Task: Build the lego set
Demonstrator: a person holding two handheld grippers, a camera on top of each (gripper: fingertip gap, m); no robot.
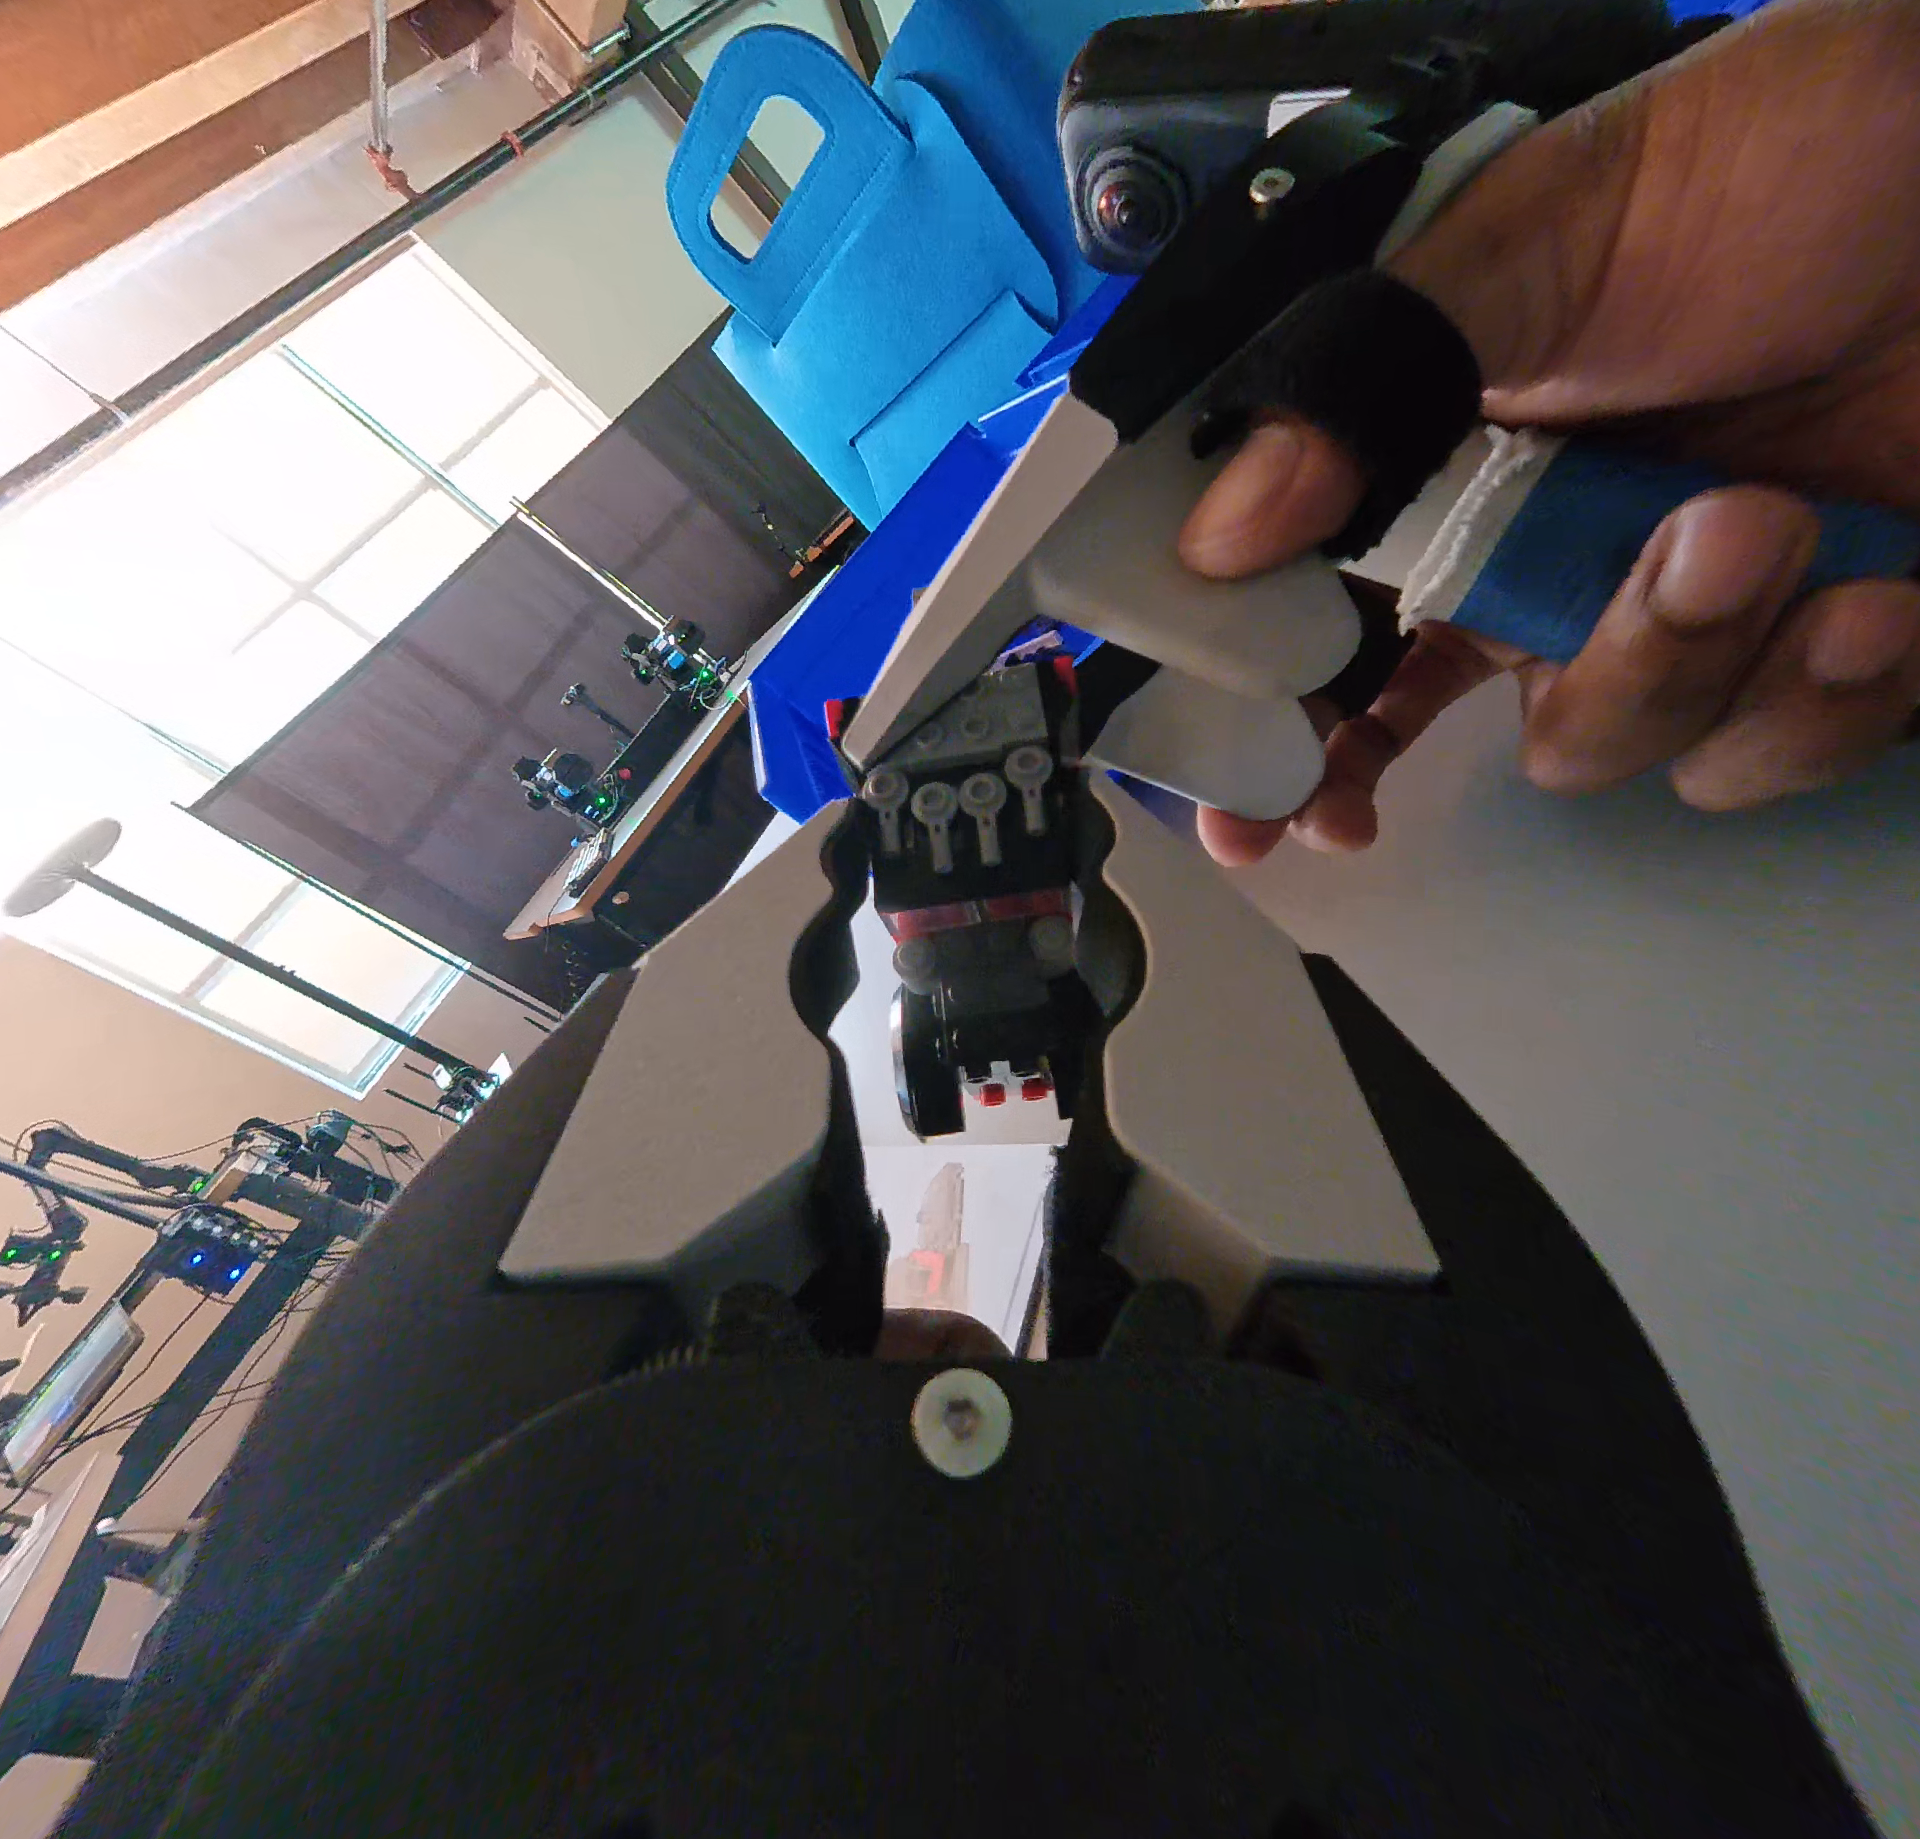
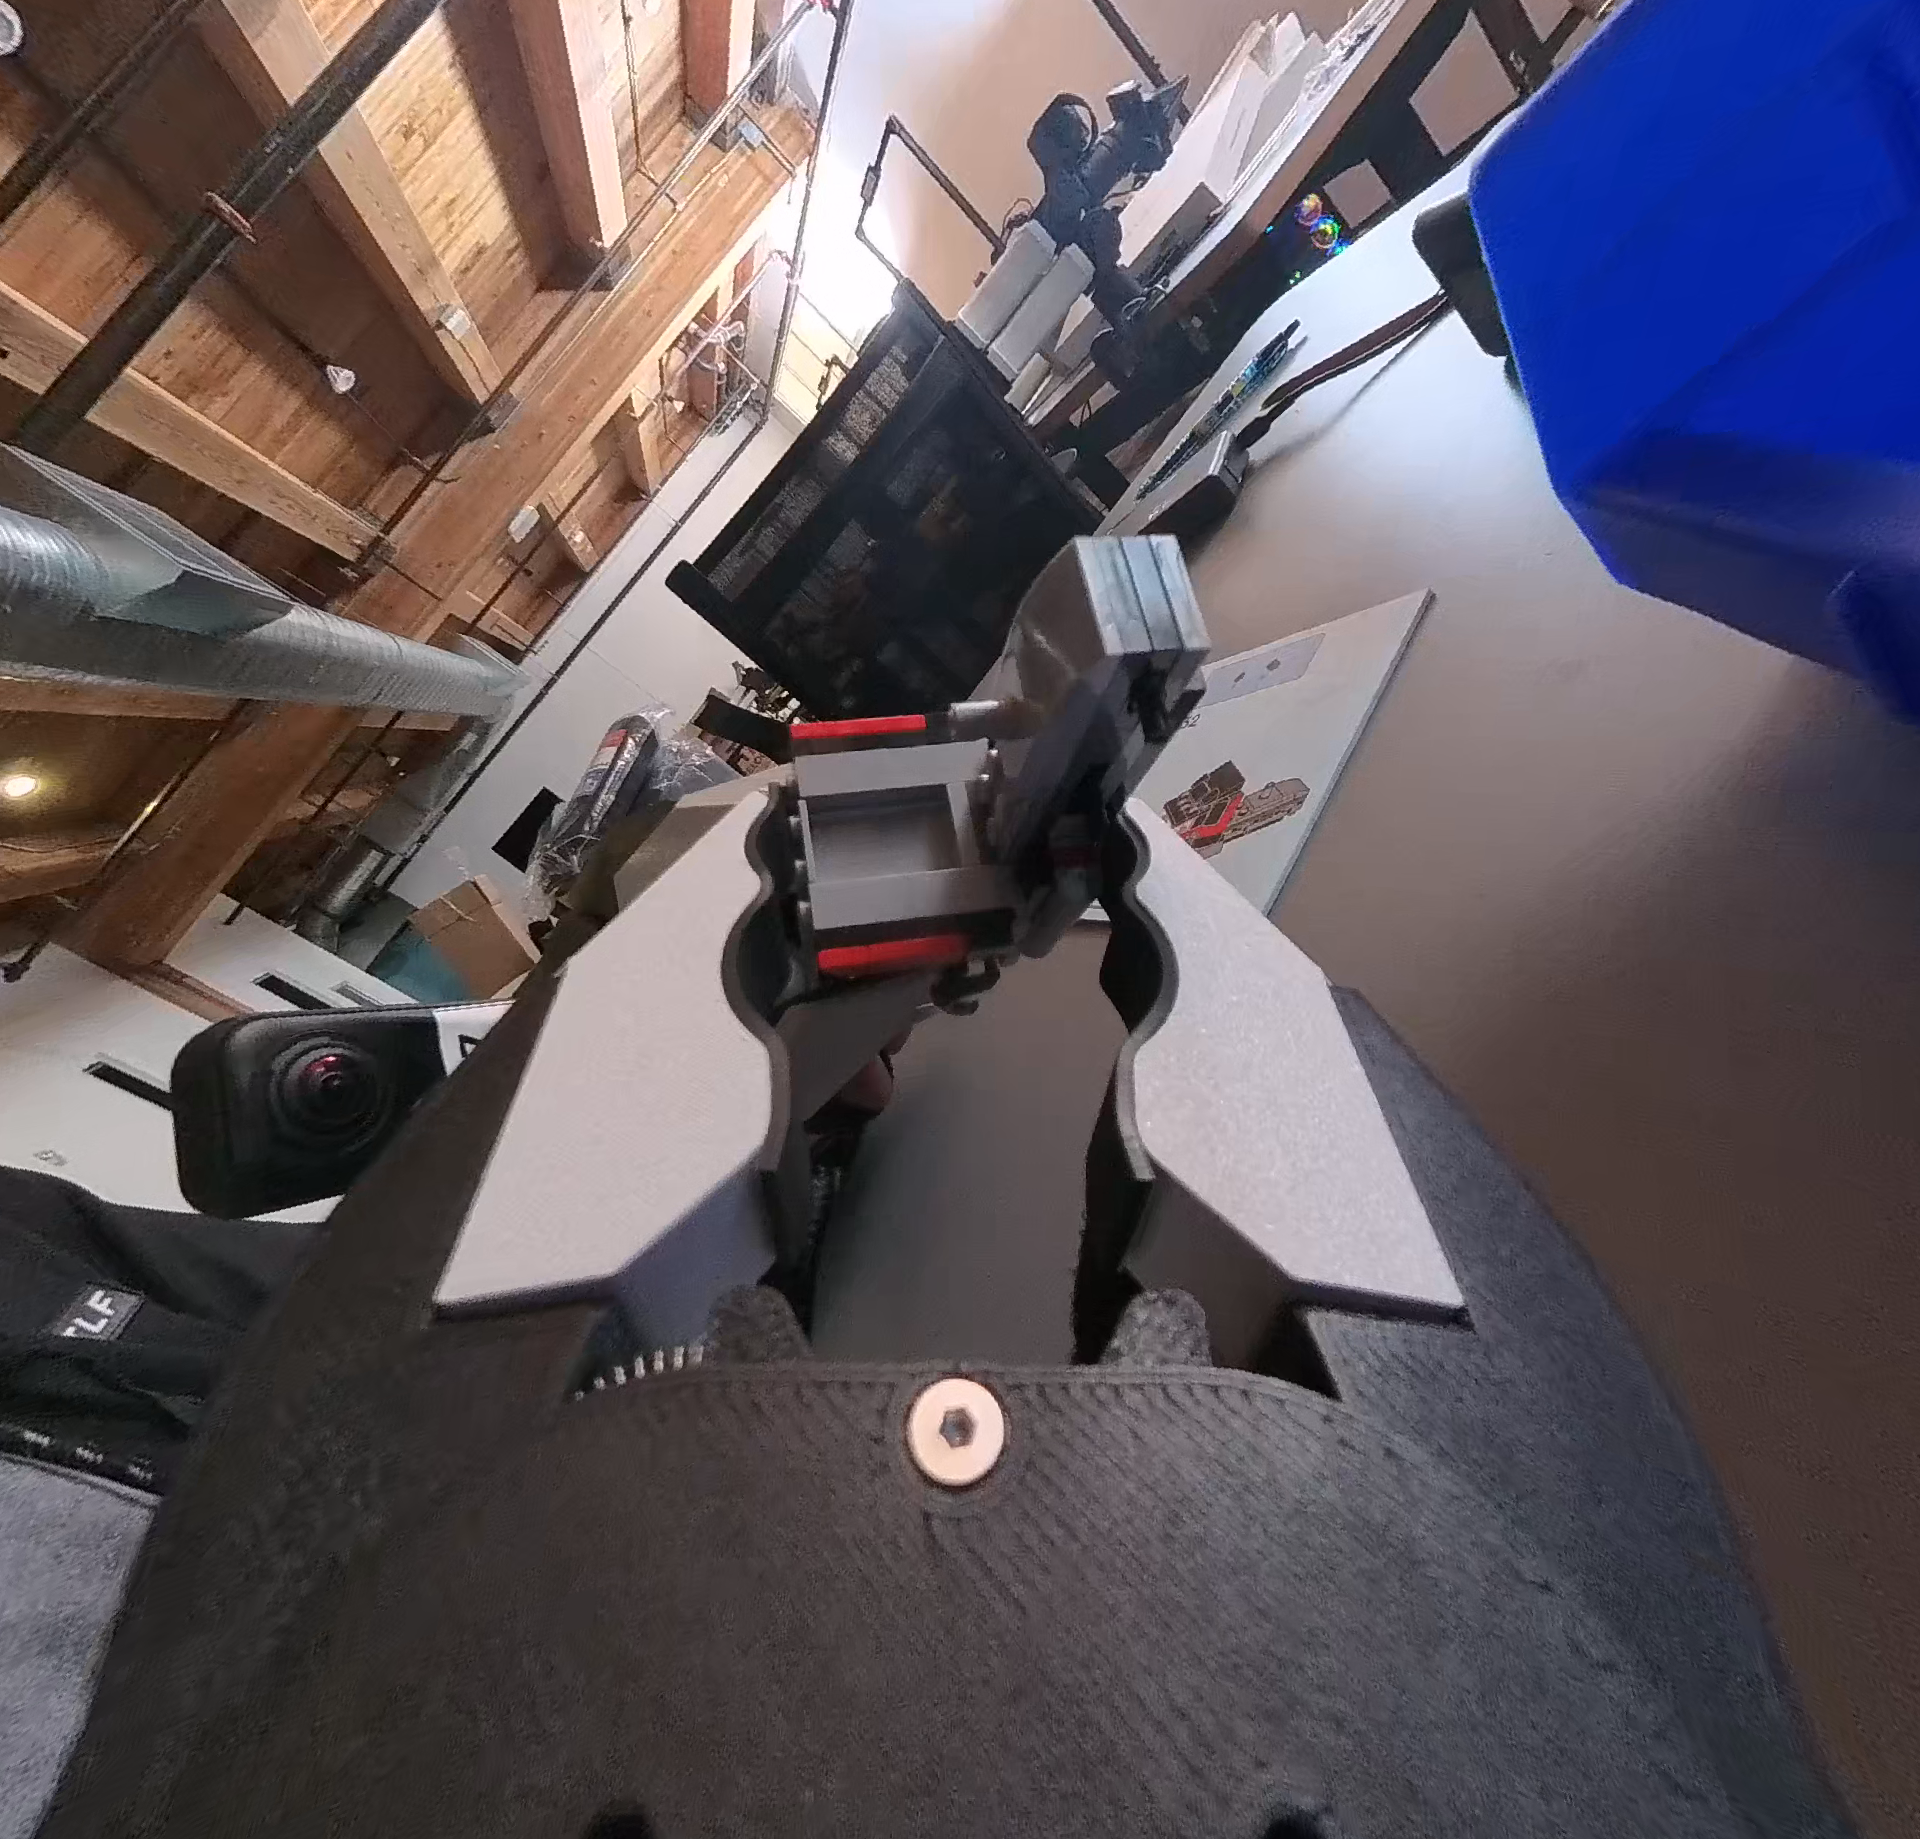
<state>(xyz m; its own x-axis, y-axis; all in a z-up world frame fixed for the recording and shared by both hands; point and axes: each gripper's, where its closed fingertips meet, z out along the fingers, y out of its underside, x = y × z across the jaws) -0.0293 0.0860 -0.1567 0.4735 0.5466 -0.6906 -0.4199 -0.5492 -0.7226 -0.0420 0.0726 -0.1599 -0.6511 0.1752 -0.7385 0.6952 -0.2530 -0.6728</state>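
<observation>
My left gripper [image 1: 971, 916] pinches the lego truck [image 1: 971, 885] between its fingers. My right gripper [image 2: 940, 854] comes in from above and squeezes the truck's grey top, high over the worktop [image 1: 1610, 1114].

Grippers: two, left gripper [image 1: 971, 854] and right gripper [image 2: 940, 854]
Lego model [image 1: 971, 854]: one
Blue bin [image 2: 1714, 283]: one
Felt bag [image 1: 883, 262]: one
Instruction booklet [image 2: 1309, 729]: one

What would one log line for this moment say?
left hand-held gripper: shut on lego model | right hand-held gripper: gripping model's other end | model: held above table
</observation>
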